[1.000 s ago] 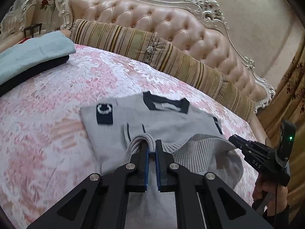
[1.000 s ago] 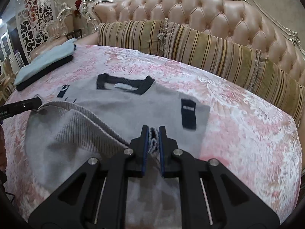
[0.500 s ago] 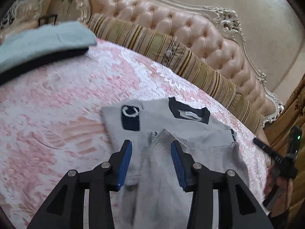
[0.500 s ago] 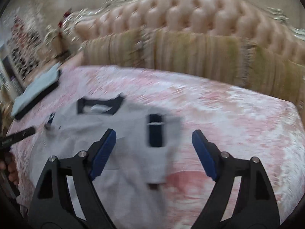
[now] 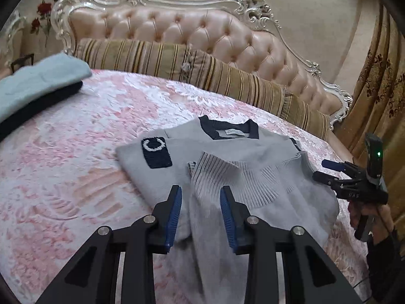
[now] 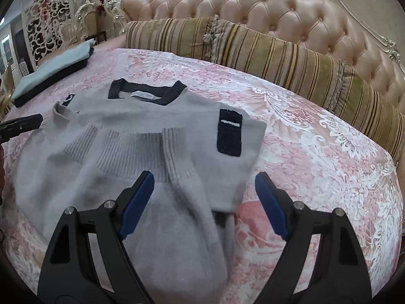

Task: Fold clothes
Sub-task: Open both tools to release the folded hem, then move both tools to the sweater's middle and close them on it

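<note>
A grey knit sweater [image 5: 235, 157] [image 6: 141, 126] with a dark navy collar and two navy patches lies on the pink bedspread, its ribbed hem [image 5: 243, 177] [image 6: 126, 149] folded up over the body. My left gripper [image 5: 200, 195] hovers open just above the near left part of the fold, holding nothing. My right gripper [image 6: 204, 182] is wide open above the near right part of the sweater, also empty. The right gripper [image 5: 326, 171] shows at the right edge of the left wrist view, held by a hand [image 5: 364, 217].
The pink patterned bedspread [image 5: 63, 172] [image 6: 316, 157] spreads all around. Striped bolster pillows [image 5: 177, 63] [image 6: 253, 48] and a tufted headboard [image 5: 202, 33] stand behind. A folded light-blue garment on a dark one [image 5: 38, 86] [image 6: 55, 68] lies at the far left. A gold curtain [image 5: 379, 88] hangs at the right.
Both grippers, shut on the sweater's ribbed hem a second ago, have opened and let it go. The hem now rests folded over the sweater's body, and both grippers have drawn back.
</note>
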Tool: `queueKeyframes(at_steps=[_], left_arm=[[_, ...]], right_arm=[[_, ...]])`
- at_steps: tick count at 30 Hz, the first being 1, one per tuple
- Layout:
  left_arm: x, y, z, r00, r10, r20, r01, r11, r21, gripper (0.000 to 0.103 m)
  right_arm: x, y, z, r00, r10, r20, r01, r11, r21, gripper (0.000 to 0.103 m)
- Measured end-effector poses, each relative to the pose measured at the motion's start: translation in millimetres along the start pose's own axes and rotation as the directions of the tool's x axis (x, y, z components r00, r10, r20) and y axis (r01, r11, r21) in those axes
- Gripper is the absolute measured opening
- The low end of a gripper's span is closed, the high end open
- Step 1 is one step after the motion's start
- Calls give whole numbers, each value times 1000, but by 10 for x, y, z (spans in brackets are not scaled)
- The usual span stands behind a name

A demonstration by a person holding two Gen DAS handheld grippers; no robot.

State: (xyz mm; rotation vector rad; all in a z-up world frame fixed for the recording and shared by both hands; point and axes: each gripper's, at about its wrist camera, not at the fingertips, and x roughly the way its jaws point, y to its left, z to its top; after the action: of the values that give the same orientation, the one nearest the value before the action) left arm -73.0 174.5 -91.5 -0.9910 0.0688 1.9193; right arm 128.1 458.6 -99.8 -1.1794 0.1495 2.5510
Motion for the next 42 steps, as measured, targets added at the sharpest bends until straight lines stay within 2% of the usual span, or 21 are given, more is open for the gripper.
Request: queueKeyframes(at_steps=[2, 3, 4, 6, 7, 12, 14, 16, 17, 18, 19, 20, 23, 25, 27, 28, 32, 37, 40, 41, 42], left_arm=[[59, -7, -21, 1000, -1, -19, 1, 1000, -6, 32], [70, -18, -36, 1000, -6, -22, 6, 1000, -4, 11], [55, -39, -55, 1000, -3, -20, 3, 1000, 9, 5], [3, -85, -79, 999, 49, -12, -48, 998, 43, 5], [-40, -97, -78, 997, 71, 2, -71, 996, 49, 5], [-120, -91, -64, 994, 109, 33, -110, 993, 52, 11], [-113, -86, -63, 992, 126, 32, -127, 990, 60, 19], [-135, -126, -28, 993, 109, 46, -113, 990, 89, 27], [-147, -146, -10, 994, 101, 53, -106, 989, 104, 36], [-147, -178, 11, 993, 99, 56, -106, 986, 126, 46], [-125, -225, 38, 993, 109, 54, -116, 980, 162, 50], [-84, -268, 61, 991, 122, 47, -129, 971, 200, 52], [72, -373, 101, 987, 158, 20, -157, 942, 296, 51], [192, -432, 114, 987, 159, -9, -146, 928, 342, 47], [293, -405, 133, 986, 157, -48, -132, 933, 334, 9], [315, -369, 144, 987, 148, -58, -123, 942, 313, 8], [214, -193, 188, 997, 76, -19, -71, 979, 190, 7], [264, -128, 164, 997, 77, -24, -73, 987, 140, 8], [215, -73, 168, 997, 71, -13, -69, 992, 104, 15], [189, -49, 173, 998, 66, -9, -65, 994, 89, 25], [164, -25, 178, 998, 61, -4, -61, 995, 75, 33]], right_arm=[[43, -49, -14, 1000, 9, -16, -9, 1000, 23, 80], [67, -75, -25, 1000, 13, -24, -12, 999, 37, 56], [75, -111, -34, 1000, 6, -23, -5, 999, 51, 38], [90, -183, -50, 1000, -7, -20, 9, 997, 79, 24], [77, -208, -52, 1000, 0, -14, 1, 996, 92, 20], [61, -222, -48, 1000, -3, 0, 3, 995, 102, 19], [71, -246, -42, 1000, 2, -6, -1, 994, 108, 20], [63, -239, -34, 1000, -7, -9, 8, 995, 99, 34], [58, -236, -30, 1000, -12, -10, 13, 995, 95, 40], [29, -240, -16, 1000, -26, 1, 26, 994, 103, 54], [-8, -248, -2, 999, -26, 19, 24, 994, 104, 59], [-45, -256, 11, 999, -26, 36, 22, 994, 104, 59], [-93, -263, 30, 998, -28, 49, 24, 995, 92, 60], [-74, -241, 27, 998, -38, 41, 35, 997, 75, 61], [-51, -214, 17, 998, -51, 30, 50, 997, 51, 62], [-42, -199, 13, 998, -56, 26, 55, 998, 39, 63], [-23, -174, 19, 999, -26, 25, 25, 999, 32, 69], [93, -55, 110, 1000, -7, 18, 7, 1000, -10, 70], [194, -11, 139, 999, 33, 0, -33, 999, -21, 70], [201, -25, 137, 999, 36, -3, -36, 999, -16, 69], [209, -39, 136, 999, 40, -5, -40, 999, -12, 57]])
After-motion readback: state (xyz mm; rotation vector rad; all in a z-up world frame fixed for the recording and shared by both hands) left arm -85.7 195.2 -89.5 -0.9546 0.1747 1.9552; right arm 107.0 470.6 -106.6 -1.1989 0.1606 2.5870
